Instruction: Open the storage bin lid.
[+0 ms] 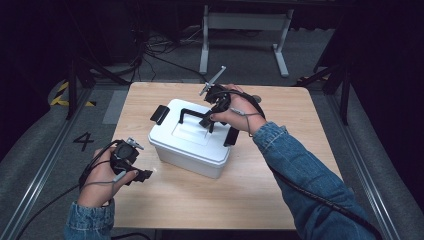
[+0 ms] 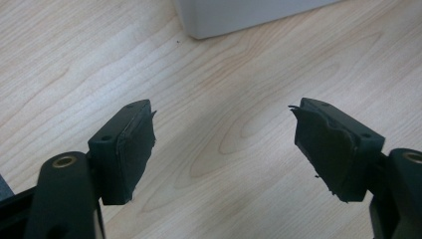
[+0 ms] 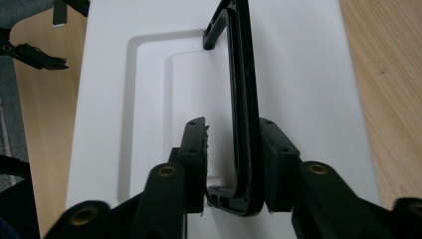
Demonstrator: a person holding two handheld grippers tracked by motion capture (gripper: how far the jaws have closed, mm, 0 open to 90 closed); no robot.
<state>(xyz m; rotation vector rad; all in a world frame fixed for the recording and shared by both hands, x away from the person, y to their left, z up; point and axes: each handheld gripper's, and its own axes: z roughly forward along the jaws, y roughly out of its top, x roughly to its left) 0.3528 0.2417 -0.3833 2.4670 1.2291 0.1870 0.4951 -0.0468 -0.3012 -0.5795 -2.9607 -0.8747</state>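
A white lidded box [image 1: 190, 147] stands mid-table with its black carry handle [image 1: 192, 112] raised upright. My right gripper [image 1: 209, 122] reaches down over the lid [image 3: 303, 74], its jaws on either side of the handle [image 3: 245, 74]. One pad lies against the bar while the other stands a small gap off it, so the jaws are open around it. My left gripper [image 1: 145, 175] hovers low over the wooden table [image 2: 224, 74] near the box's front left corner [image 2: 234, 17]. The left gripper [image 2: 224, 149] is wide open with nothing between its pads.
Black side latches [image 1: 160, 114] [image 1: 231, 136] stick out from the two ends of the box. Bare table [image 1: 280, 190] surrounds it. A white metal frame [image 1: 245, 30] and cables lie on the floor beyond the far edge.
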